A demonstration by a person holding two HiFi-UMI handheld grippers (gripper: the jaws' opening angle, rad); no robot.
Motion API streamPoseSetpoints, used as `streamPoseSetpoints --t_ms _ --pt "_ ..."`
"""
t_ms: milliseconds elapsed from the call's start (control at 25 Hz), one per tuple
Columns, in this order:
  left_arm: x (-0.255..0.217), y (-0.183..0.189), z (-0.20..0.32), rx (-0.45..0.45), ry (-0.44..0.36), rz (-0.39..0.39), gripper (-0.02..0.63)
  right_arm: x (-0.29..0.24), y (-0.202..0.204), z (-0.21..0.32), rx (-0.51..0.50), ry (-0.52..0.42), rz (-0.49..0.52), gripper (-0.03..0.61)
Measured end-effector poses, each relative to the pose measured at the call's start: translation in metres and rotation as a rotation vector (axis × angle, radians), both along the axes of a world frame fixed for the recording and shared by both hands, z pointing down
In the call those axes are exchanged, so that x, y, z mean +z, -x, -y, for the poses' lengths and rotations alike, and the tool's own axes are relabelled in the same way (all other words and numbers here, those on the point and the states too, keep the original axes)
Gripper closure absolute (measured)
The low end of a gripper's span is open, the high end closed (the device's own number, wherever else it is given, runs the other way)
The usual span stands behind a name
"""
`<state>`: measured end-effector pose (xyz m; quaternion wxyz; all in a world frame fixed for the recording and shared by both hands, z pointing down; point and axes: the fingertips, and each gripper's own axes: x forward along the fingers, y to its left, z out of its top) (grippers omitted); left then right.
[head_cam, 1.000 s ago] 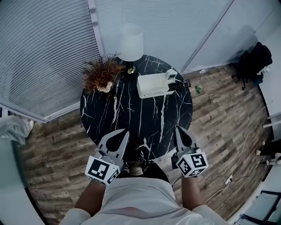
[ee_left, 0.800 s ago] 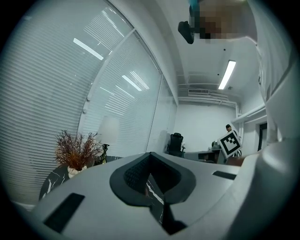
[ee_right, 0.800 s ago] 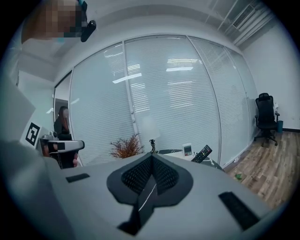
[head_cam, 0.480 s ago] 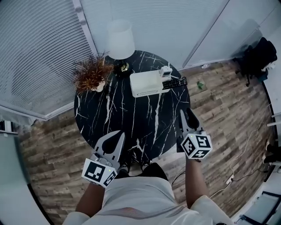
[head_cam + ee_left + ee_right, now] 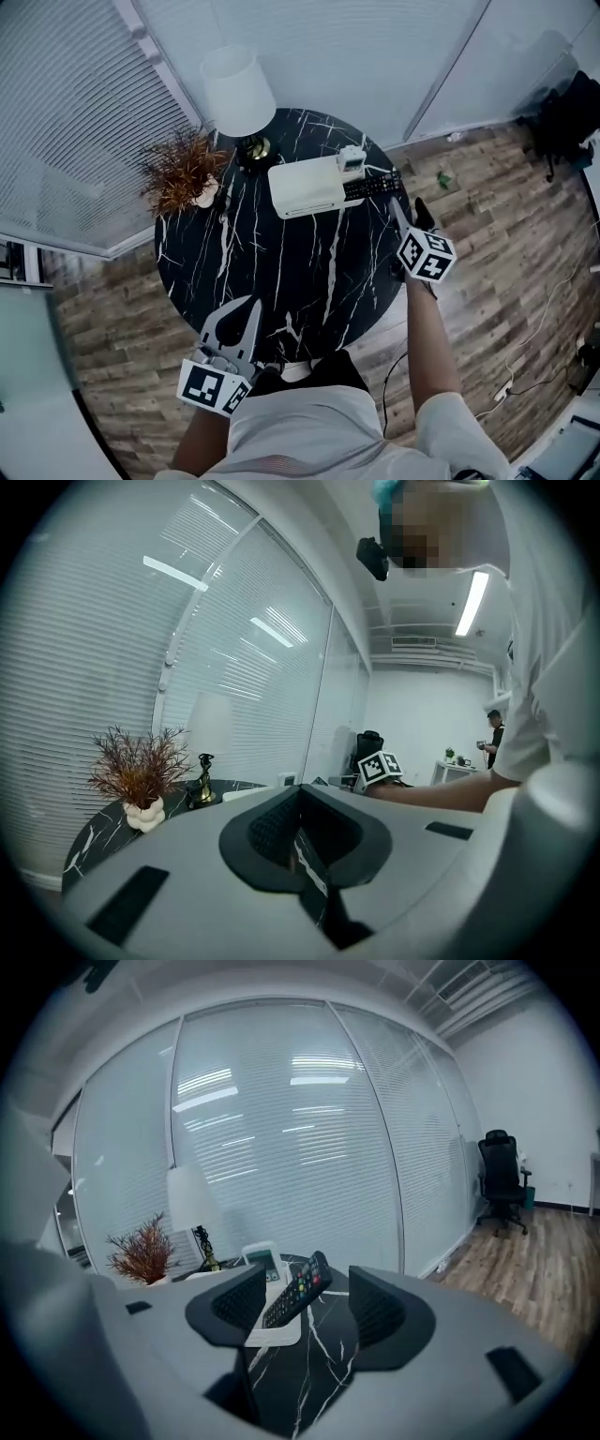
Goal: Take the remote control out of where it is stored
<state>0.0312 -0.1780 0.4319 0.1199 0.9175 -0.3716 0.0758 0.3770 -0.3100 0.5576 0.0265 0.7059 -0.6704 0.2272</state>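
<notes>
The front and middle of the round worktop lie bare, open to a reach from the near edge. At the back left a lamp and a plant block the way, and the glass wall closes in just behind. The white holder stands right of centre. A white remote stands upright at its right end, beside the black remote, which leans out toward the rim. The right tool, whose jaws have just been opening with nothing between them, faces that remote from the right edge, with only bare marble in the gap.
</notes>
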Motion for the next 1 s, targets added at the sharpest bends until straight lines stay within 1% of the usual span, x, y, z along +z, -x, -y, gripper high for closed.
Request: streamPoseSetpoints --t_ms 40,80,200,280,400,480,560,600,640,680,840,1000 --pt "0.003 0.0 0.002 -0.016 0.004 0.004 0.606 0.01 -0.002 0.01 -0.011 0.009 0.01 0.319" --pt "0.006 -0.001 0.003 -0.029 0.011 0.006 0.606 0.019 -0.001 0.02 -0.026 0.014 0.042 0.319" --pt "0.017 -0.004 0.002 -0.055 0.037 0.012 0.606 0.041 0.004 0.041 -0.068 0.02 0.185 0.319" --pt "0.022 -0.003 0.003 -0.071 0.043 0.025 0.606 0.054 0.001 0.052 -0.062 0.04 0.242 0.319" --pt "0.026 -0.003 0.003 -0.086 0.027 0.063 0.606 0.061 -0.005 0.063 -0.052 0.053 0.248 0.321" --pt "0.029 -0.002 0.004 -0.093 0.026 0.072 0.606 0.061 -0.008 0.067 -0.055 0.044 0.242 0.325" --pt "0.033 -0.001 0.005 -0.103 0.034 0.068 0.606 0.06 -0.006 0.069 -0.051 0.028 0.253 0.376" --pt "0.034 -0.001 0.005 -0.105 0.037 0.065 0.606 0.059 -0.004 0.069 -0.052 0.023 0.257 0.391" --pt "0.034 -0.001 0.005 -0.103 0.038 0.062 0.606 0.058 -0.002 0.069 -0.056 0.018 0.257 0.423" --pt "0.034 -0.002 0.004 -0.099 0.036 0.059 0.606 0.056 0.0 0.069 -0.059 0.011 0.256 0.438" --pt "0.032 -0.002 0.001 -0.09 0.032 0.06 0.606 0.034 0.003 0.072 -0.049 -0.055 0.29 0.468" --pt "0.03 0.003 -0.001 -0.092 0.03 0.056 0.606 0.008 0.007 0.072 -0.047 -0.109 0.257 0.477"
